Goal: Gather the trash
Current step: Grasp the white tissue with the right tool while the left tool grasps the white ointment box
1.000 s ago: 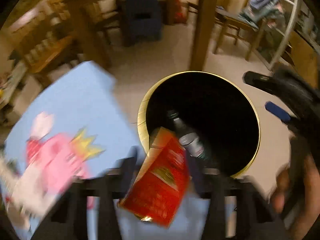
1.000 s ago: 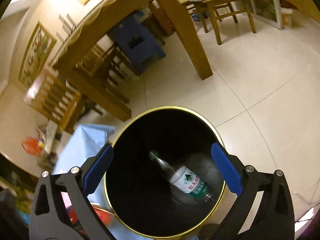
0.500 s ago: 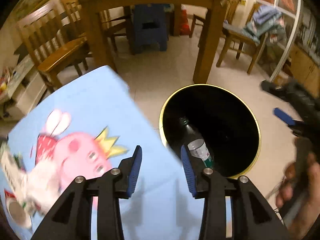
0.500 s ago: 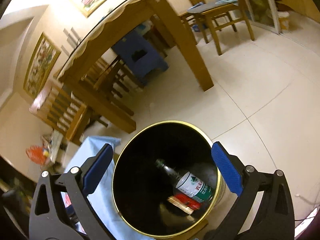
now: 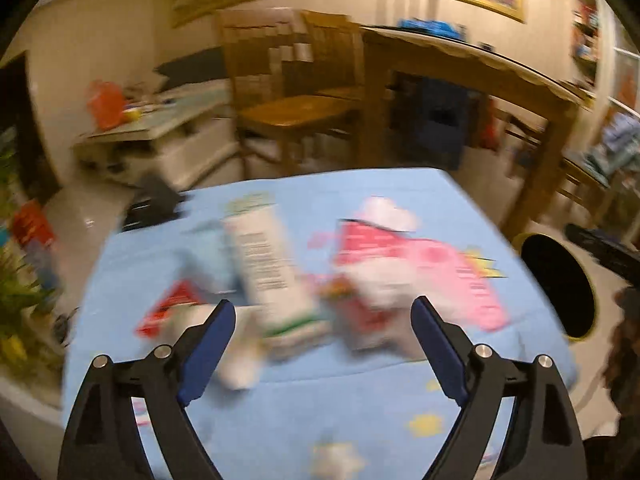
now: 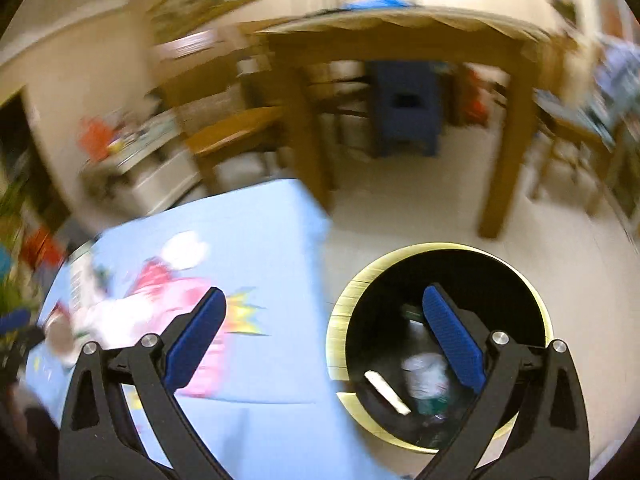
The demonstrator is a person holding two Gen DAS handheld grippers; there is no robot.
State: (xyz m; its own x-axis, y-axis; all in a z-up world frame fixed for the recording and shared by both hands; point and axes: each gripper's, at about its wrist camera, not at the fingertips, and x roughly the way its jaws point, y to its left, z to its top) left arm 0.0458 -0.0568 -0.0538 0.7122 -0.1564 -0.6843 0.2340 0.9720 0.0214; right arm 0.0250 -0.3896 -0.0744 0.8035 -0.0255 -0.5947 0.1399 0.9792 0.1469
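Swung away from the bin toward the cloth, left gripper opening on nothing above blurred cartons, right gripper spread, empty, red box dropped beside a bottle, more trash waiting.

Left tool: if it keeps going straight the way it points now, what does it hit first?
Probably the tall white carton lying on the blue tablecloth. It sits roughly on the centre line of the left tool, whose jaws are opening with nothing between them. The frame is blurred, so depth is a guess.
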